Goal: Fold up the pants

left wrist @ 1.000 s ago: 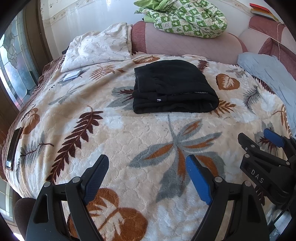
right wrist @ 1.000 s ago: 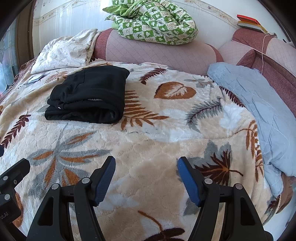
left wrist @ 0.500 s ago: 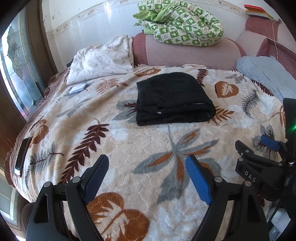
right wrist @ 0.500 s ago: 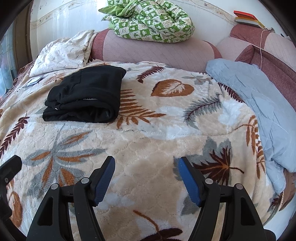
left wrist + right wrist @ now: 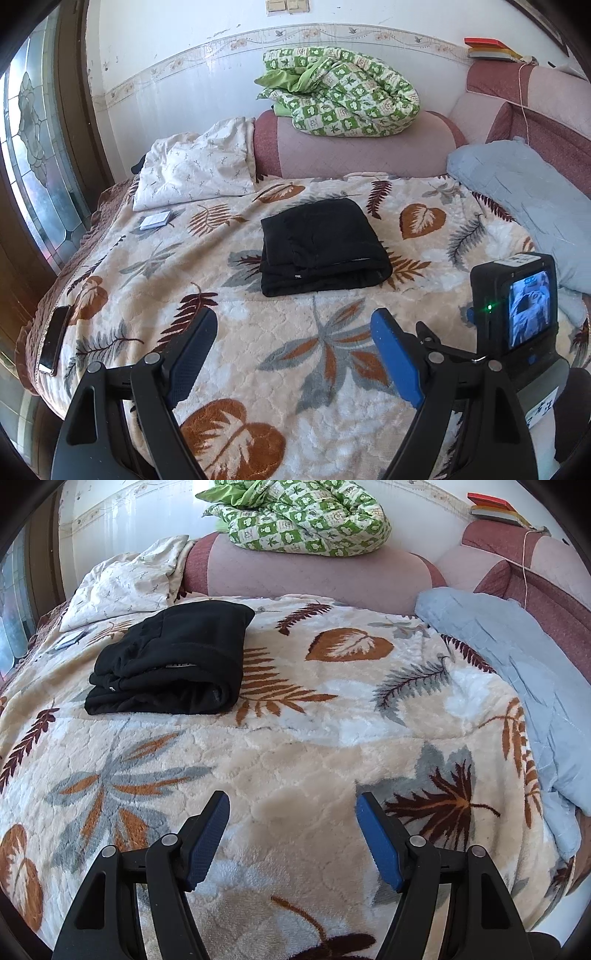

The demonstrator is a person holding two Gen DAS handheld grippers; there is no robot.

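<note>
Black pants (image 5: 321, 247) lie folded into a compact rectangle on the leaf-patterned blanket (image 5: 258, 332), also in the right wrist view (image 5: 170, 661) at upper left. My left gripper (image 5: 295, 325) is open and empty, held well back from the pants above the blanket's near part. My right gripper (image 5: 293, 808) is open and empty, to the right of and nearer than the pants. The right gripper's camera body (image 5: 517, 306) shows at the right edge of the left wrist view.
A green checked quilt (image 5: 340, 96) sits on the pink sofa back (image 5: 362, 147). A white pillow (image 5: 192, 166) and small card (image 5: 155, 220) lie far left, a phone (image 5: 53, 339) at the left edge. A blue blanket (image 5: 517, 672) lies right.
Both grippers have drawn back and up from the pants, so more wall and sofa show. The right gripper's camera body has come into the left view. The pants have not moved.
</note>
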